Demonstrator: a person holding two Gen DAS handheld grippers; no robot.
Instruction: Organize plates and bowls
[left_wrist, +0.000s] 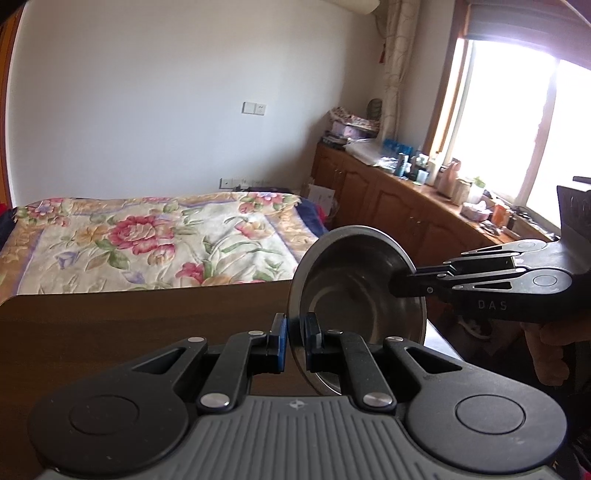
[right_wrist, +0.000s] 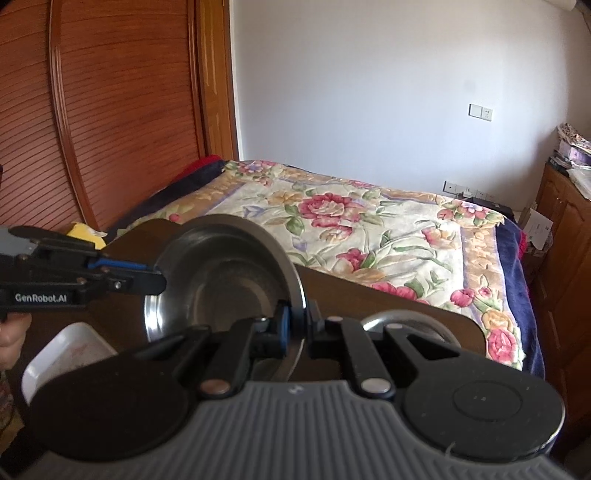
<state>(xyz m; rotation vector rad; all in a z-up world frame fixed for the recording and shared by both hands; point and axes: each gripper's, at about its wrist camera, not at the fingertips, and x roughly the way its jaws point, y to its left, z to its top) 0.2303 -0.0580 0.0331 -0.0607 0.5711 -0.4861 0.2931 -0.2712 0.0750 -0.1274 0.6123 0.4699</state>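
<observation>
A steel bowl (left_wrist: 354, 280) hangs tilted on its edge above the dark wooden table (left_wrist: 110, 325), with its hollow facing both cameras. My left gripper (left_wrist: 295, 332) is shut on the bowl's lower rim, blue pads on either side of it. My right gripper (left_wrist: 400, 284) reaches in from the right and pinches the opposite rim. In the right wrist view the same bowl (right_wrist: 229, 280) sits between my right gripper (right_wrist: 299, 325) and my left gripper (right_wrist: 157, 278). A second steel bowl (right_wrist: 406, 321) rests on the table (right_wrist: 369, 295), partly hidden behind my right gripper.
A white rectangular tray (right_wrist: 62, 354) lies at the table's left side, and a yellow object (right_wrist: 83, 232) sits behind it. A bed with a floral cover (left_wrist: 147, 240) lies just beyond the table. Wooden cabinets (left_wrist: 388, 199) with clutter on top line the window wall.
</observation>
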